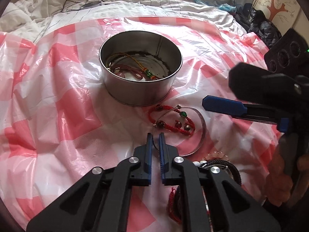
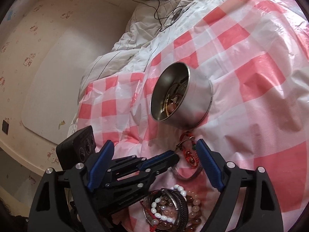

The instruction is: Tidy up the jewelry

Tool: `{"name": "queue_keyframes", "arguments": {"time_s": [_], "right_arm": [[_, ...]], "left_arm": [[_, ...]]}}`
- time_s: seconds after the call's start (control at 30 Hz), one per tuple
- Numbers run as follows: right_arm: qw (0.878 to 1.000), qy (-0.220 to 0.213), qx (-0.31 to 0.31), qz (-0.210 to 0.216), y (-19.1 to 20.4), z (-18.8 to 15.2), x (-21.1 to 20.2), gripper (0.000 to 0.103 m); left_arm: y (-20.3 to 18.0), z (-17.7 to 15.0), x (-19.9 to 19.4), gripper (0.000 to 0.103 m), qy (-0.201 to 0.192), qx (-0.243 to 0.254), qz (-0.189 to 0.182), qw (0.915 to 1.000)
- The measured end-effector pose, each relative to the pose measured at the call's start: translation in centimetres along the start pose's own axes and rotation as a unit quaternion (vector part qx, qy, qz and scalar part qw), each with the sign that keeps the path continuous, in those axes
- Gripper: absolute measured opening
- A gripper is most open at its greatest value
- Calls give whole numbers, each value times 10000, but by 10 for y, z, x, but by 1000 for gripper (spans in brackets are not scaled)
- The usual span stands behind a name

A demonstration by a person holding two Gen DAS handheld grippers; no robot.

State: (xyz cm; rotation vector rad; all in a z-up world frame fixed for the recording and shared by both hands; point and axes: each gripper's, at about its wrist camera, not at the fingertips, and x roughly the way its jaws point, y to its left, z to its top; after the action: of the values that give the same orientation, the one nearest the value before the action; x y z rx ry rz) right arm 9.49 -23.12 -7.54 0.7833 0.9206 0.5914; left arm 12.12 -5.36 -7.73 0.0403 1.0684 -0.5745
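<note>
A round metal tin [image 1: 141, 77] stands on the pink checked plastic sheet [image 1: 58, 100] and holds corded jewelry; it also shows in the right wrist view [image 2: 181, 94]. A red beaded bracelet [image 1: 173, 121] lies tangled with a thin silver bangle [image 1: 200, 127] just in front of the tin. My left gripper [image 1: 155, 135] has its jaws nearly closed around a thin wire of that bangle. My right gripper [image 2: 154, 147] is open and empty, its fingers straddling the left gripper [image 2: 173, 154] and the red bracelet [image 2: 188, 150]. A pile of bead bracelets [image 2: 170, 210] lies close below.
The sheet covers a rumpled white duvet [image 1: 77, 5] on a bed. A black cable with a round puck [image 1: 90, 4] lies at the far end. A dark bundle of clothes [image 1: 258, 25] sits at the right, and a wall [image 2: 38, 58] borders the bed.
</note>
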Motion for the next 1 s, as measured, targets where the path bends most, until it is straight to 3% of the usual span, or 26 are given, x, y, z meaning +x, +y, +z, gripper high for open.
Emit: {"name": "queue_keyframes", "arguments": {"time_s": [0.1,0.23,0.37,0.5,0.63,0.73,0.8,0.87,0.93,1.0], "right_arm": [[9998,-69,80,-150,-6,2,-3,84],[9983,-84,-25,-582,-9,4,-4,84],[9951,-43,-154,-971,-11,3,-1,85],[9873,64,-594,-1469,0,0,9,85],[9561,317,-1718,-2350,29,-15,34,86],[9198,554,-2542,-2937,44,-33,58,86],[9085,650,-2808,-3027,48,-40,66,85],[9028,724,-2915,-3079,47,-43,67,59],[9111,752,-2770,-2958,44,-41,65,20],[9254,741,-2527,-2725,39,-36,59,14]], "left_arm": [[1,-1,-8,2,-66,-40,-244,9997],[13,0,-30,3,-303,-315,-965,9944],[43,0,-66,3,-804,-653,-1548,9825],[86,-3,-91,0,-1250,-1266,-1795,9675],[108,-10,-99,0,-1346,-1581,-1572,9655],[107,-7,-92,0,-1107,-1484,-1090,9766],[105,-5,-82,0,-834,-1392,-776,9837],[105,-5,-72,0,-595,-1297,-480,9886],[97,-5,-59,2,-351,-1097,-174,9932],[92,-5,-48,12,-155,-1009,52,9948]]}}
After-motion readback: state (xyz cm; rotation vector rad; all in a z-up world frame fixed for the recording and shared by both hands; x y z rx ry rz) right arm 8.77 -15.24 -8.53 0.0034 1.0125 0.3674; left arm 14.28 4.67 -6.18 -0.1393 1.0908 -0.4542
